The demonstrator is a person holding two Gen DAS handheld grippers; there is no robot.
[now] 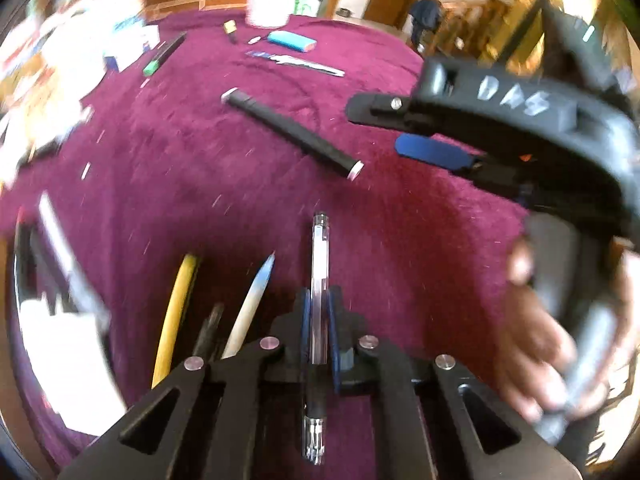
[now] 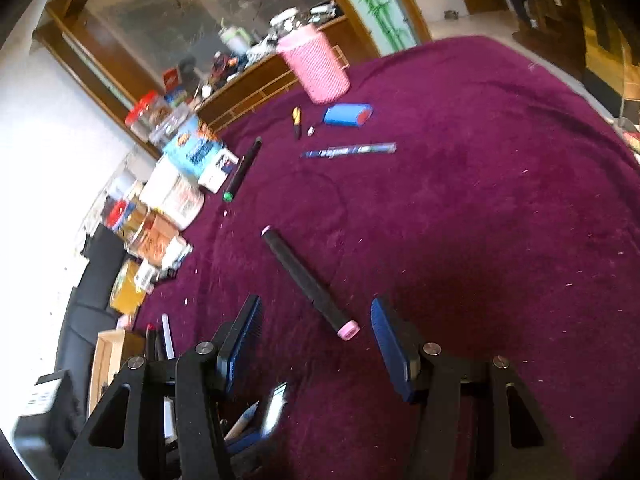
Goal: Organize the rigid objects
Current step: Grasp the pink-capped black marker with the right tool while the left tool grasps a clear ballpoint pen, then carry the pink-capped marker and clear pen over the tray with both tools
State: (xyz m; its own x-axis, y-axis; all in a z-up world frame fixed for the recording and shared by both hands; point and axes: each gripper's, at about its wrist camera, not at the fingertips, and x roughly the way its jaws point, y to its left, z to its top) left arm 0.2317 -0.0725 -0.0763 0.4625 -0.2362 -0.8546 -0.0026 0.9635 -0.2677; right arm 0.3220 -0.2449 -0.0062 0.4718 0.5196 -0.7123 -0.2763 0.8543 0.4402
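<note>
Left gripper (image 1: 318, 316) is clamped on a clear plastic pen (image 1: 319, 280), blue pads pinching the barrel mid-length; pen runs straight along the fingers, metal tip toward the camera. Just left of it I see a yellow pencil (image 1: 176, 312) and a white tapered pen (image 1: 252, 308) lying side by side on the surface (image 1: 200, 168), covered in a maroon plush cloth with lint specks.

Right gripper (image 2: 316, 332) is spread wide, holding nothing. Black cylindrical marker (image 2: 308, 282) with pink end caps lies diagonally on the cloth; its near cap sits between the ribbed blue pads, not touching either.

Further back: green-capped black marker (image 2: 242, 170), blue-and-white pen (image 2: 348, 150), blue rounded case (image 2: 346, 114), pink textured cup (image 2: 316, 64). Left edge is cluttered with boxes and jars, blurred.
</note>
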